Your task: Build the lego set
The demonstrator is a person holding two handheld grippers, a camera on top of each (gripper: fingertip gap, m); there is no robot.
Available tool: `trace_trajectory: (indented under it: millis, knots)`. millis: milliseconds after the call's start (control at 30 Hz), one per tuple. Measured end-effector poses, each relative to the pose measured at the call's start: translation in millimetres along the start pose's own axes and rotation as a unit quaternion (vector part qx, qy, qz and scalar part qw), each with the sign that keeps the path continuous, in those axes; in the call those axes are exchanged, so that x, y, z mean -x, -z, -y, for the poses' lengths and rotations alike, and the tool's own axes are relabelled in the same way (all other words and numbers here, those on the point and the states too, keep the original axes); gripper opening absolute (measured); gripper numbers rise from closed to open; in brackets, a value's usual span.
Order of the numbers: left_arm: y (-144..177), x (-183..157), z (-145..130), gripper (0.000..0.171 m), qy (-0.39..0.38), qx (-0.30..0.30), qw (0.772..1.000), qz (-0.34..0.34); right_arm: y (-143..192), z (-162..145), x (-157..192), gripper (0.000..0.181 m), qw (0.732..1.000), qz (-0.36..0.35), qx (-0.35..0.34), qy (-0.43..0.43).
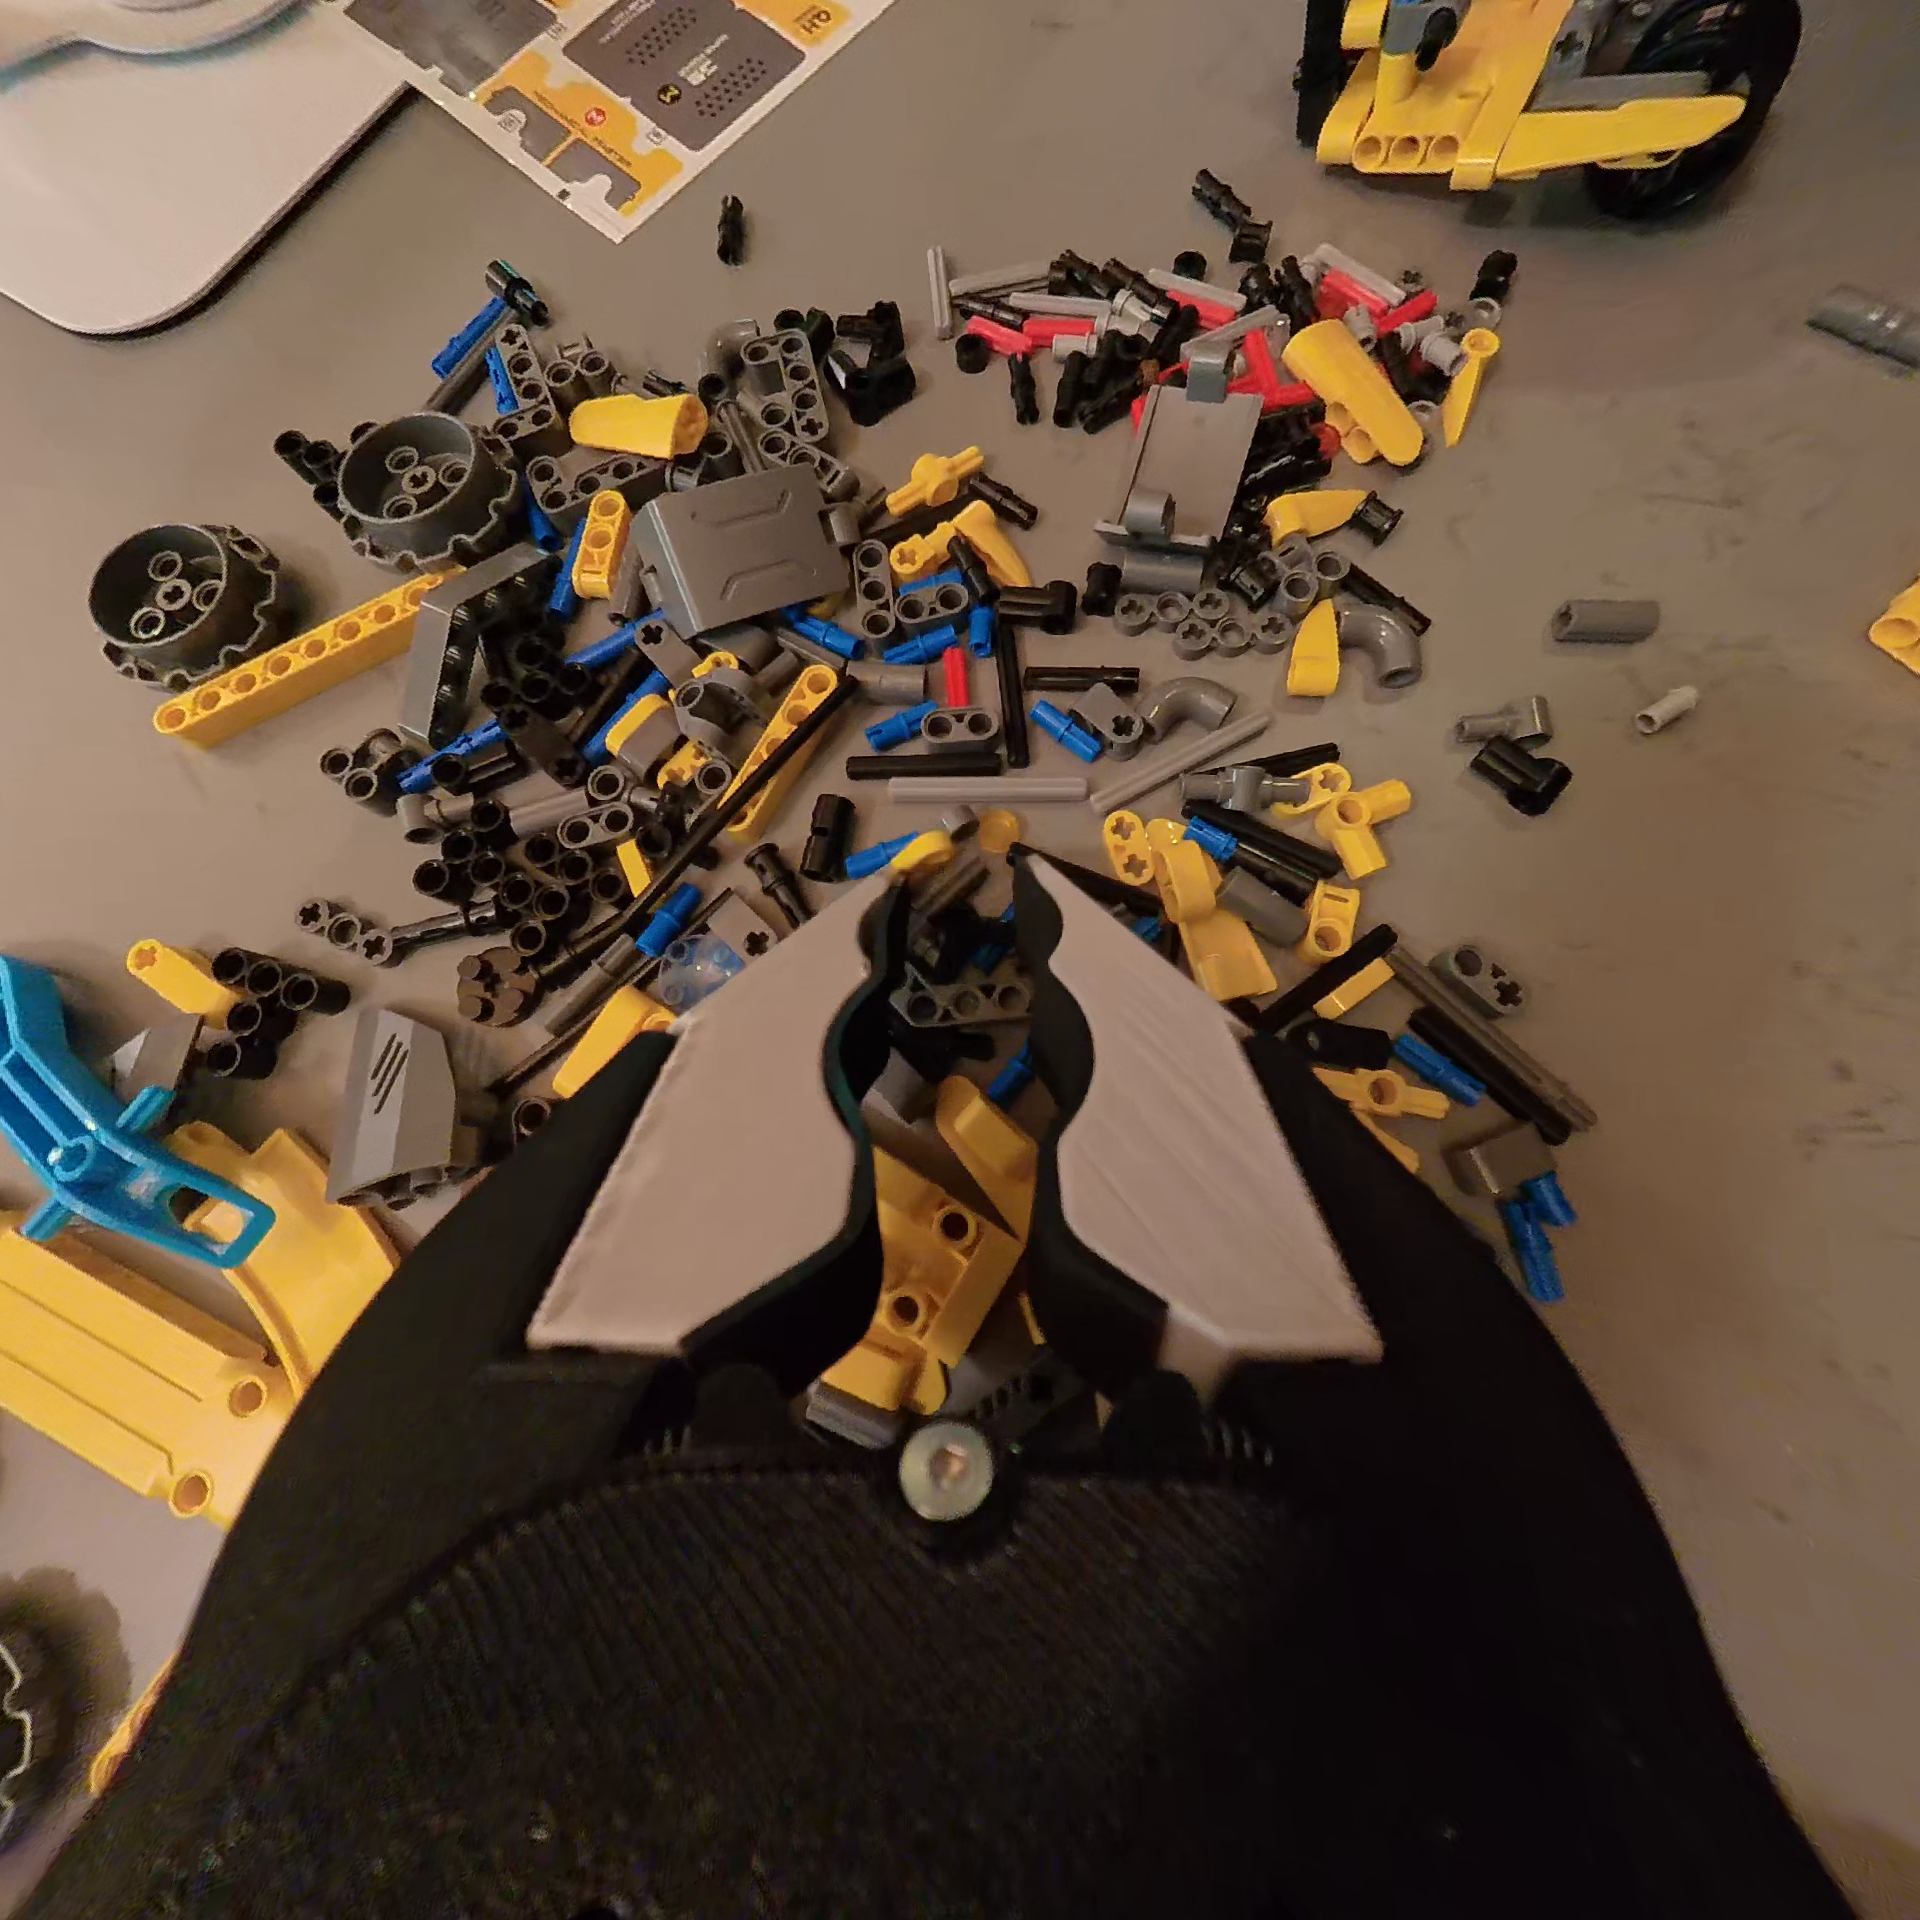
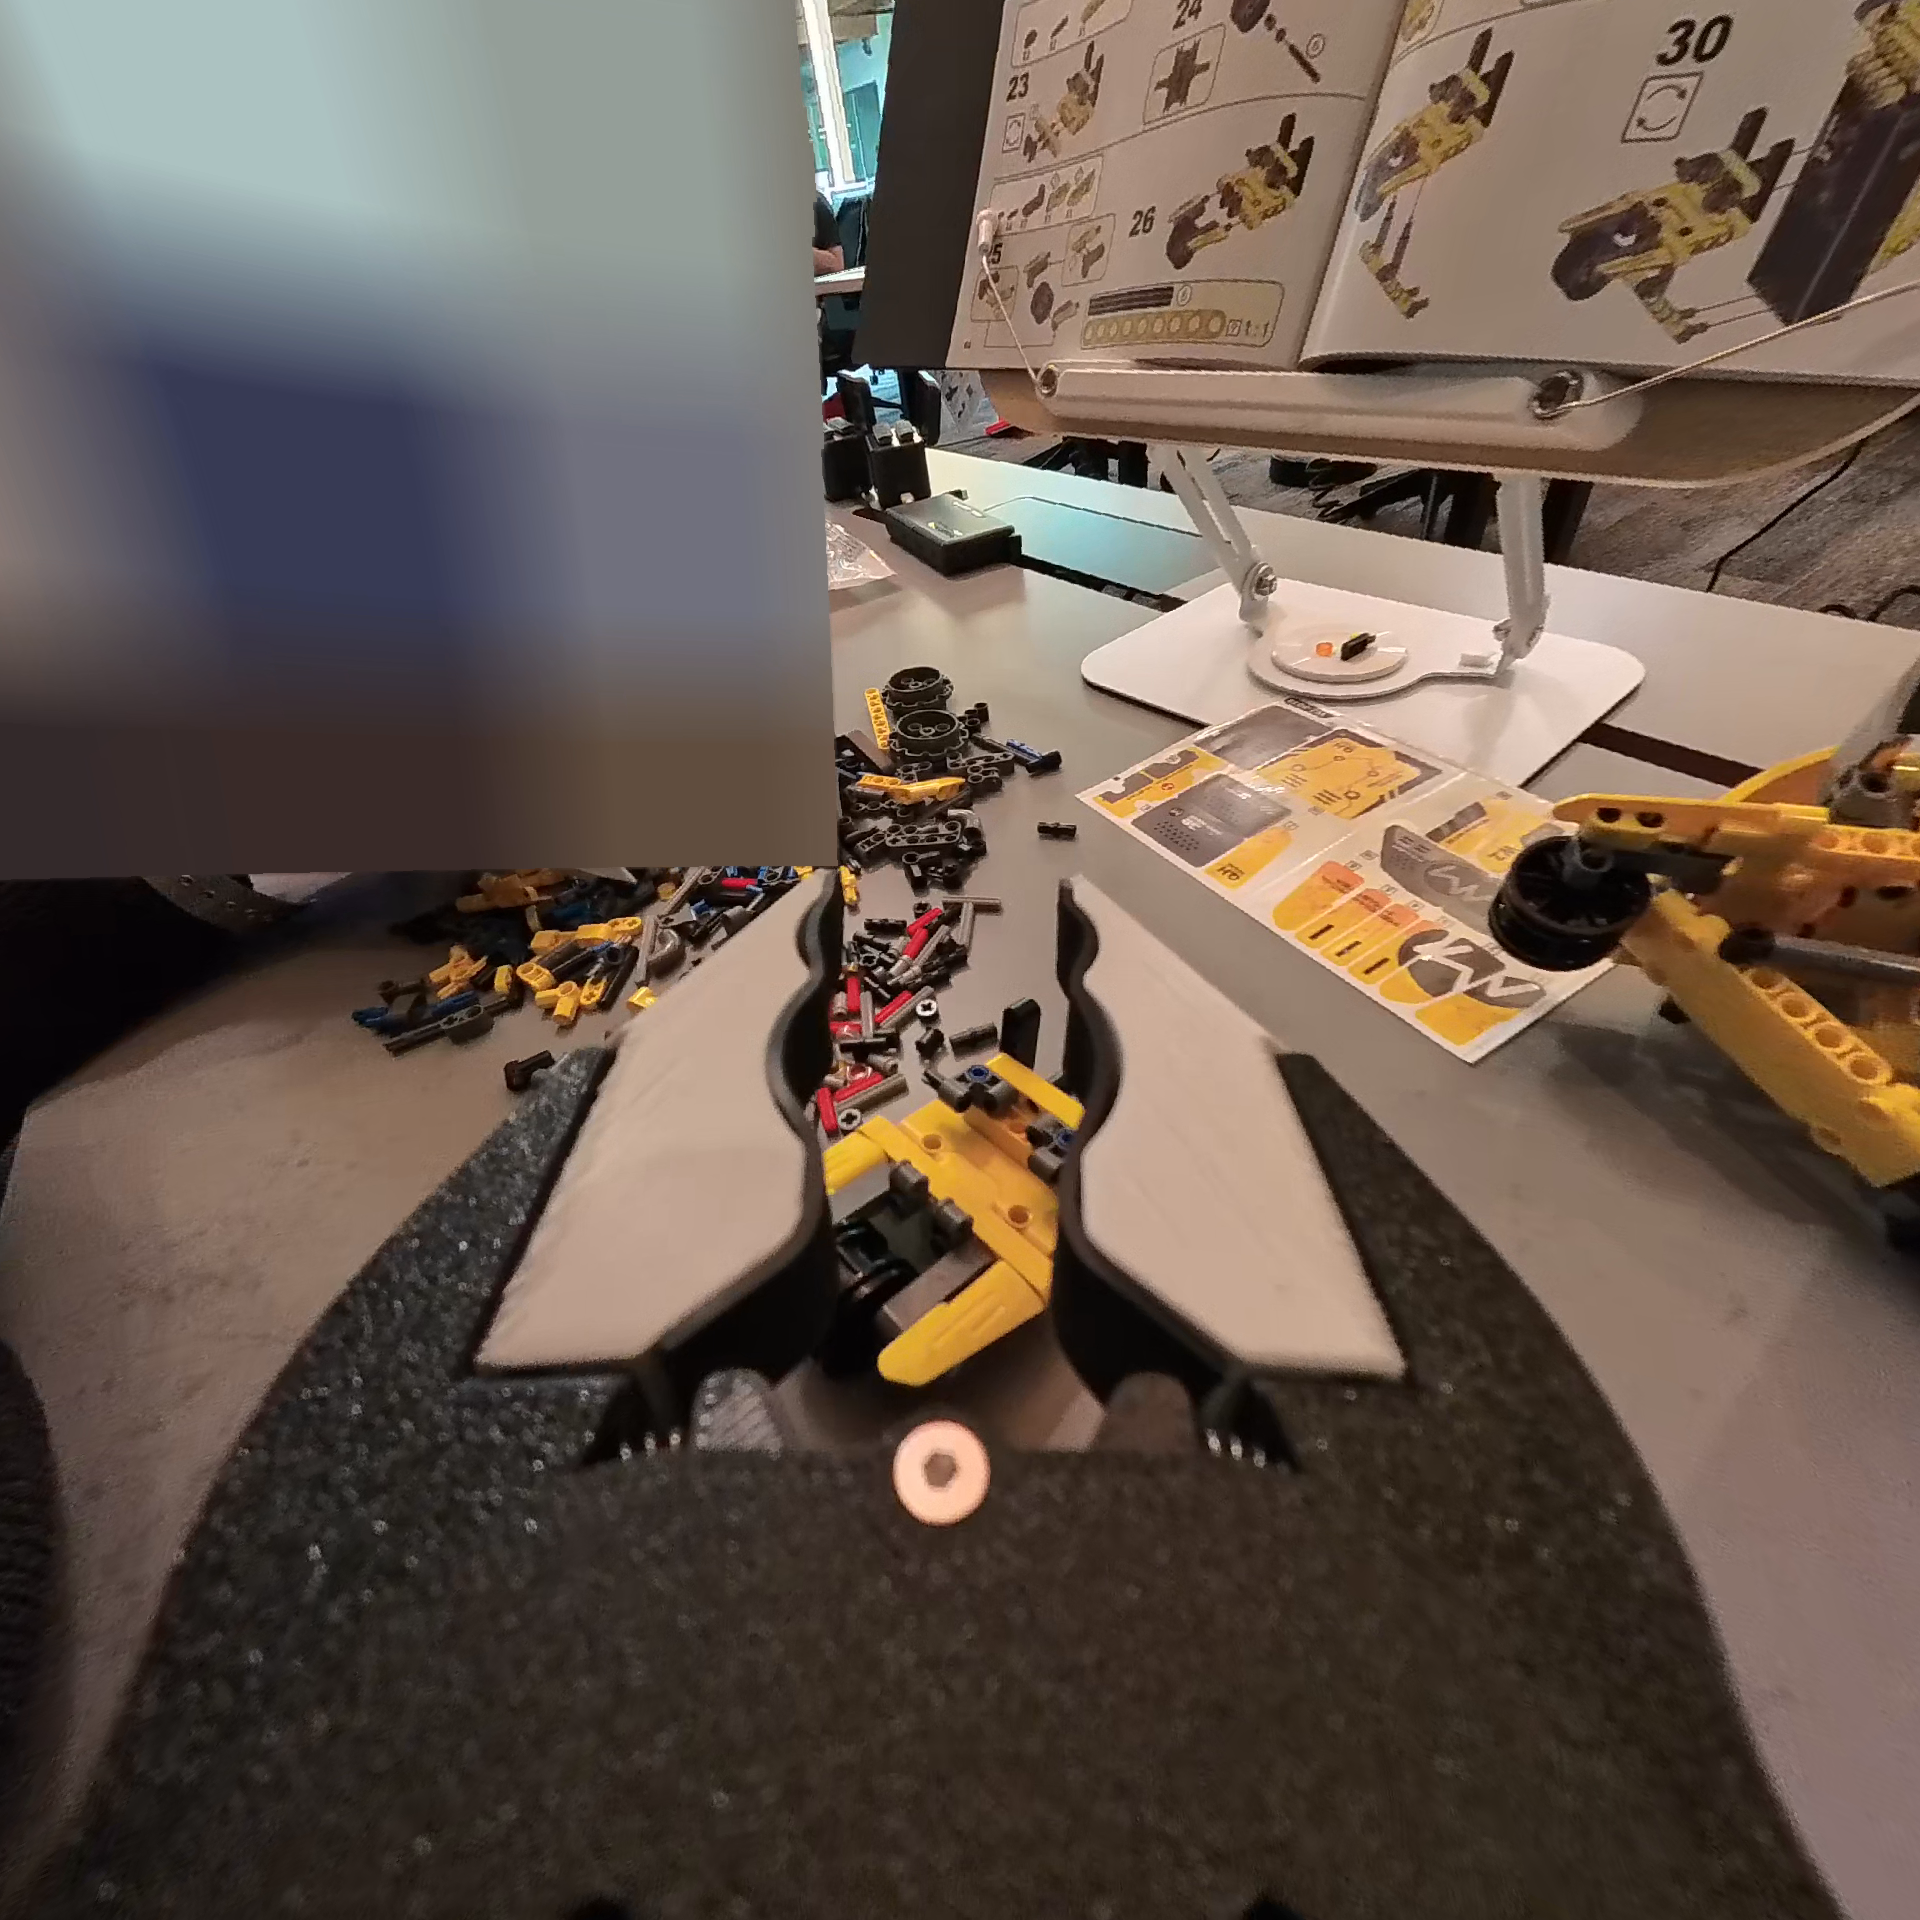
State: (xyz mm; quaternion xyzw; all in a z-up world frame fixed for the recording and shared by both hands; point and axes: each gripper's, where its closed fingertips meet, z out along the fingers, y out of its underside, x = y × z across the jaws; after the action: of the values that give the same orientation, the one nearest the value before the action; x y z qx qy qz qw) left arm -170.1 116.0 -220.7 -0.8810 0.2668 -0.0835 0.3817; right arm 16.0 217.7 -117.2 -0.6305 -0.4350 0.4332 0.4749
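Note:
My left gripper (image 1: 956, 871) hovers low over a spread pile of small black, grey, blue, yellow and red building parts (image 1: 727, 644) on a grey table. Its jaws stand only a little apart, the tips beside a small yellow connector (image 1: 923, 850). A yellow holed part (image 1: 940, 1236) fills the gap farther back; I cannot tell whether it is gripped or lies beneath. My right gripper (image 2: 948, 894) is shut on a yellow and black sub-assembly (image 2: 966, 1174), held above the table. Red and black pins (image 2: 883, 997) lie beyond its tips.
A half-built yellow vehicle (image 2: 1766, 935) stands at the right, also in the left wrist view (image 1: 1507, 94). A sticker sheet (image 2: 1340, 842) lies before a white stand (image 2: 1507, 675) holding an open instruction booklet (image 2: 1351, 156). A blue frame piece (image 1: 62, 1101), a big yellow panel (image 1: 125, 1351) and grey wheel hubs (image 1: 416, 483) lie at the left. Left tips to right tips: about 25 cm. The big yellow panel (image 1: 125, 1351) is about 15 cm from my left fingertips.

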Motion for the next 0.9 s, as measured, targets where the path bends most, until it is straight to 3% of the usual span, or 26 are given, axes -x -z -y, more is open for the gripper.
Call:
trace_trajectory:
  millis: [133,267,567,700,900]
  knots:
    - [-2,0,-2,0.017,-0.002,0.007,1.0,0.001,-1,-3,2,0.042,1.0,0.006,0.009,-0.001]
    - [-3,1,-2,0.005,-0.007,0.007,1.0,0.008,-1,-1,4,0.042,1.0,0.007,0.008,0.004]
    - [-4,-5,7,0.003,-0.017,-0.013,1.0,0.0,2,3,8,0.047,1.0,0.016,0.007,0.008]
    - [3,-3,16,0.004,-0.012,-0.044,0.999,0.003,5,-24,36,0.052,0.989,0.093,0.098,0.054]
    - [9,3,27,0.004,-0.005,-0.079,0.997,0.019,30,-76,81,0.045,0.943,0.202,0.206,0.165]
